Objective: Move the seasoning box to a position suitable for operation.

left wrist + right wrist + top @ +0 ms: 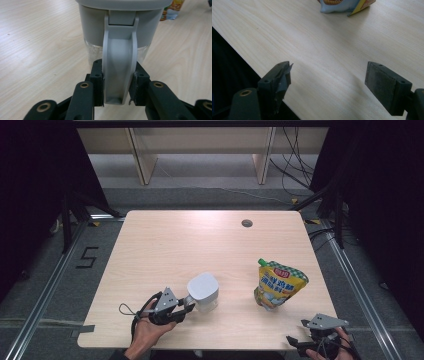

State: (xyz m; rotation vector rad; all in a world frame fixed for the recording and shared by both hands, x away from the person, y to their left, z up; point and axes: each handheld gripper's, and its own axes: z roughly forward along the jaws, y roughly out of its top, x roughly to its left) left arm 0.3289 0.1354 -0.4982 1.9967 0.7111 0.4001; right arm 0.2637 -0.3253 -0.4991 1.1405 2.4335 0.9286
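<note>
Left gripper view is showing the left gripper (117, 85) clamping the grey handle (119, 67) of the jug (120, 22), a black pad pressing on each side of it. Handle's long axis is running upright, and the jug body is standing straight ahead of the jaws, on the tabletop (37, 50) near its front edge, left of centre. Farther right, the yellow pouch (278, 285) is standing well apart from the jug. At the near right corner, the right gripper (328, 75) is hovering with jaws wide apart, gripping nothing, so the left hand (147, 332) is the nearer one.
</note>
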